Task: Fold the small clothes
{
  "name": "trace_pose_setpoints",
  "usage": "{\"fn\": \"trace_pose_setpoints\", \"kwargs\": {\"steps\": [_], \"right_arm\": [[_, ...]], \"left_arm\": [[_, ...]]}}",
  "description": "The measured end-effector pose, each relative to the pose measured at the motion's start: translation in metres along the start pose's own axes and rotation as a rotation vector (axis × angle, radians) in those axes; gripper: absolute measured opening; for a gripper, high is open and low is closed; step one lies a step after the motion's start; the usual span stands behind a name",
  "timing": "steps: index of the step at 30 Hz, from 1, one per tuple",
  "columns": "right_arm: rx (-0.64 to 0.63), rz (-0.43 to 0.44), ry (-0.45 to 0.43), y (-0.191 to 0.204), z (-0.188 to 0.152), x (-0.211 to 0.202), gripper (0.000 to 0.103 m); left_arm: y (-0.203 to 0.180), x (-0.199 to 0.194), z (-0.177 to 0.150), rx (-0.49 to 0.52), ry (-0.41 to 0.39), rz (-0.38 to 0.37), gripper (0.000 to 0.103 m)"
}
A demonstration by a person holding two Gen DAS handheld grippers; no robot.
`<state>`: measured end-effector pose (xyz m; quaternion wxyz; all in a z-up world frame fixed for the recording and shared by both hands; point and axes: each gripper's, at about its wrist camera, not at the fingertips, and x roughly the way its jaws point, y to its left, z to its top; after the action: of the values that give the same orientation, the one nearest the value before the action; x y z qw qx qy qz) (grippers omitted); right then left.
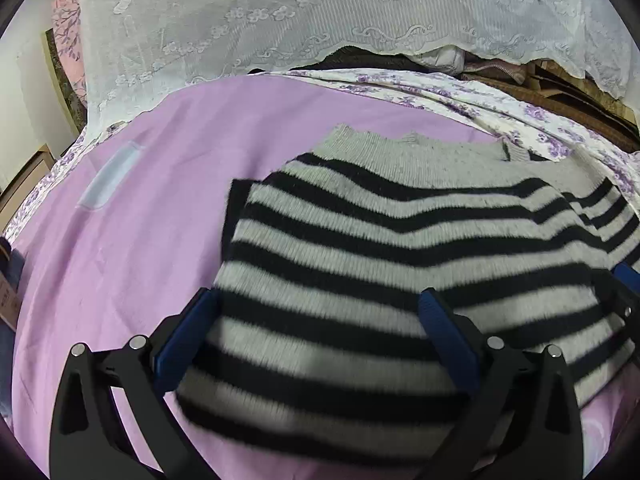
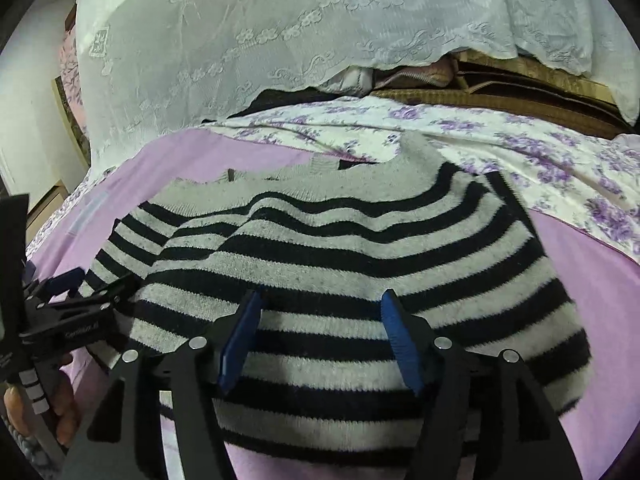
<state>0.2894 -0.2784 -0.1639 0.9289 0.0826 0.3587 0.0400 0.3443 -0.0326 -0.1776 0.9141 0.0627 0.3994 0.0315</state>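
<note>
A striped sweater (image 1: 400, 240) is laid folded on a lilac sheet (image 1: 140, 200).
Left wrist view: the left gripper (image 1: 320, 328) is spread wide, nothing grasped, the sweater lying under its fingers. Right wrist view: the right gripper (image 2: 320, 336) is parted above the sweater's near fold, seemingly released so it settles flat.

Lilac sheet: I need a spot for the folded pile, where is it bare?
Bare lilac sheet lies left of the striped sweater, up to the lace curtain. A narrower strip shows right of it, below the floral bedding. The sweater fills the middle.
</note>
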Motion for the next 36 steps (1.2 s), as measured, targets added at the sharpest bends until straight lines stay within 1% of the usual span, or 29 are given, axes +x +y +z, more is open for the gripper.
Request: {"fn": "trace_pose_setpoints", "kwargs": {"steps": [5,9,11,12,14,16,20,24,27,31,36], "right_arm": [[0.032,-0.021,-0.05,-0.005,-0.008,-0.018,0.064],[0.05,-0.029,-0.057,-0.006,-0.018,-0.031,0.064],[0.056,-0.036,-0.051,-0.007,-0.023,-0.037,0.067],[0.06,-0.038,-0.045,-0.007,-0.026,-0.038,0.07],[0.068,-0.037,-0.019,-0.008,-0.03,-0.039,0.074],[0.065,-0.04,0.014,-0.007,-0.034,-0.036,0.078],[0.06,-0.047,0.015,-0.006,-0.038,-0.04,0.078],[0.107,-0.04,-0.043,-0.013,-0.045,-0.058,0.078],[0.172,-0.049,-0.074,-0.025,-0.051,-0.069,0.078],[0.254,-0.037,-0.086,-0.039,-0.061,-0.083,0.078],[0.284,-0.024,-0.089,-0.044,-0.07,-0.095,0.078]], "left_arm": [[0.002,-0.021,-0.014,0.0,-0.033,0.007,0.098],[0.006,-0.035,-0.024,-0.013,-0.044,-0.002,0.098],[0.008,-0.04,-0.029,-0.019,-0.048,-0.01,0.098],[0.008,-0.042,-0.03,-0.019,-0.049,-0.012,0.098],[0.008,-0.046,-0.034,-0.017,-0.05,-0.014,0.098],[0.007,-0.046,-0.036,-0.013,-0.042,-0.015,0.098],[0.007,-0.033,-0.039,-0.011,0.019,-0.014,0.099],[0.011,-0.04,-0.042,-0.025,0.001,-0.016,0.099],[0.014,-0.051,-0.046,-0.039,-0.03,-0.016,0.099],[0.016,-0.063,-0.049,-0.046,-0.058,-0.028,0.099],[0.012,-0.076,-0.048,-0.038,-0.099,-0.036,0.099]]}}
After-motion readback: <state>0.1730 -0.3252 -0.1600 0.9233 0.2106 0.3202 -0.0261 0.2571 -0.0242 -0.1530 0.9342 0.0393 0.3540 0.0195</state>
